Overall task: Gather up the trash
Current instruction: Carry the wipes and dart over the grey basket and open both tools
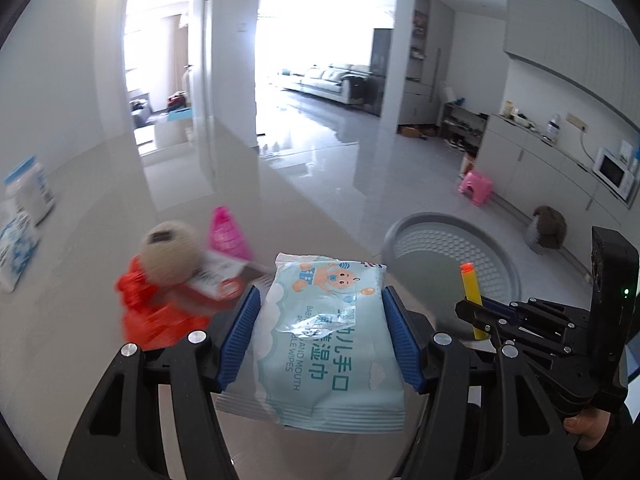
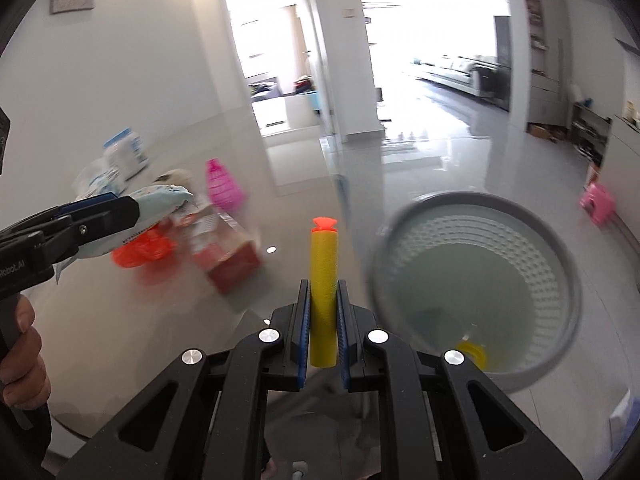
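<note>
One wipes pack (image 1: 328, 336), clamped wide in left gripper (image 1: 320, 336). One foam dart (image 2: 323, 296), pinched narrow in right gripper (image 2: 323, 316). One grey bin (image 2: 568, 264).

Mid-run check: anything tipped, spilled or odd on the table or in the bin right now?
Nothing looks spilled. The left gripper holds a pale blue baby wipes packet, the right gripper a yellow foam dart upright. The grey perforated bin already holds a yellow item. Table clutter is blurred.

Basket (image 1: 452, 236) right of table clutter (image 1: 160, 304); wipes pack (image 1: 328, 332) left of dart (image 1: 472, 300).
</note>
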Available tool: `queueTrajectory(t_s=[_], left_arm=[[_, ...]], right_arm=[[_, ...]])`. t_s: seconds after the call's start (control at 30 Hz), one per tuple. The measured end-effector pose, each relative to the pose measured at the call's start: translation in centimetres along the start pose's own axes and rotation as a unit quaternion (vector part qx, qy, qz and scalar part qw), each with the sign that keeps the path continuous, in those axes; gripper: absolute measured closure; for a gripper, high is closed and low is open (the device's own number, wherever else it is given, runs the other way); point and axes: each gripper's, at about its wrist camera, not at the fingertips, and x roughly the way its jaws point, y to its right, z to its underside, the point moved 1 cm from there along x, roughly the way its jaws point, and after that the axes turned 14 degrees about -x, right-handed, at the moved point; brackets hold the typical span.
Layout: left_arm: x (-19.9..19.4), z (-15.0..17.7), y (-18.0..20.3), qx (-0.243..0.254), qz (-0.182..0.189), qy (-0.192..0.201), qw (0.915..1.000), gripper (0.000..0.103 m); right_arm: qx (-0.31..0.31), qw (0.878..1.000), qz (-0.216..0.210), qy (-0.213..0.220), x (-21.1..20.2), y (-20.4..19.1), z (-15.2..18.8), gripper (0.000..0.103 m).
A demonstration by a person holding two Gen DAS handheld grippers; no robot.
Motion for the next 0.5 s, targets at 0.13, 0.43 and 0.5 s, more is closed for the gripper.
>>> queueTrajectory(t_s=[0.13,0.43,0.5], left_arm=[[3.3,-0.4,4.8,0.032,0.024,-0.014,0.9991,0.042],[10.1,0.1,10.8,0.054,0.051,-0.046,0.9962,0.042],[11.4,0.4,11.4,0.056,0.053,-0.056,0.9955,0.042]], right_arm=[[0.040,0.998,0.043,-0.003,-0.7,4.8,1.4,0.091],[0.085,0.993,0.074,-0.028,0.3,11.2,3.1,0.091],[0.092,0.993,0.074,-0.031,0.7,12.6,3.4,0.091]])
